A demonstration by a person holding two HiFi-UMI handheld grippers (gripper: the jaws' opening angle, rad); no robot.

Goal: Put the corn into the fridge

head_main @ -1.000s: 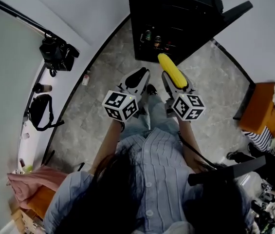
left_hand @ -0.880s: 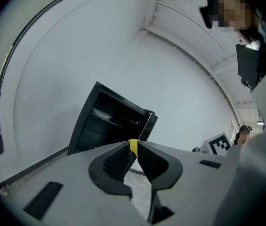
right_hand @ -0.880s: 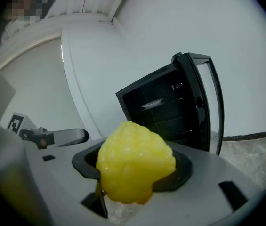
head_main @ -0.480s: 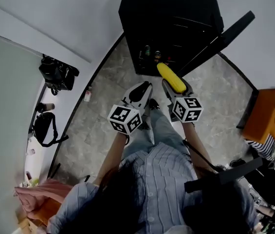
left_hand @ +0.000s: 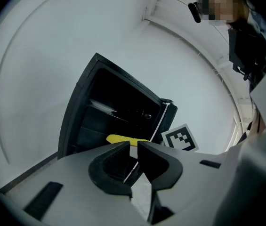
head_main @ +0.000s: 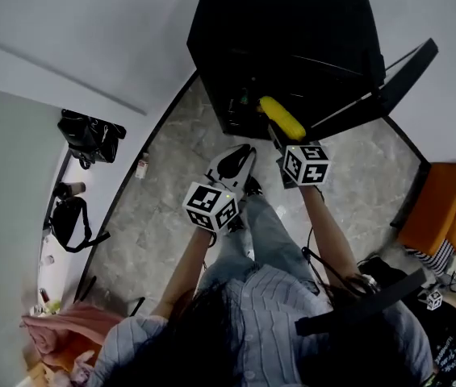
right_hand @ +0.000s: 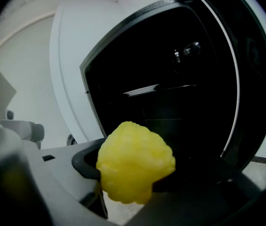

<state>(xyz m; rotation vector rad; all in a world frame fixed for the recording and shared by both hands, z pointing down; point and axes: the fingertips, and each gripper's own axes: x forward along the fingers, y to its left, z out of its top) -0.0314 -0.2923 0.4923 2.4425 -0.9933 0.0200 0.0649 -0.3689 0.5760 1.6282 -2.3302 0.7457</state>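
1. The left tongs (left_hand: 132,147) are almost together with nothing between them, and sit back from the fridge (head_main: 292,31).
2. The right tongs (head_main: 282,139) are clamped on the corn (right_hand: 135,161). It juts forward past their tips, its far end at the fridge's dark open front.
3. The fridge door (head_main: 389,79) stands open on the right.

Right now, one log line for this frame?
right gripper: shut on yellow corn cob | left gripper: shut, empty | black fridge: open | corn: held at fridge opening, not released
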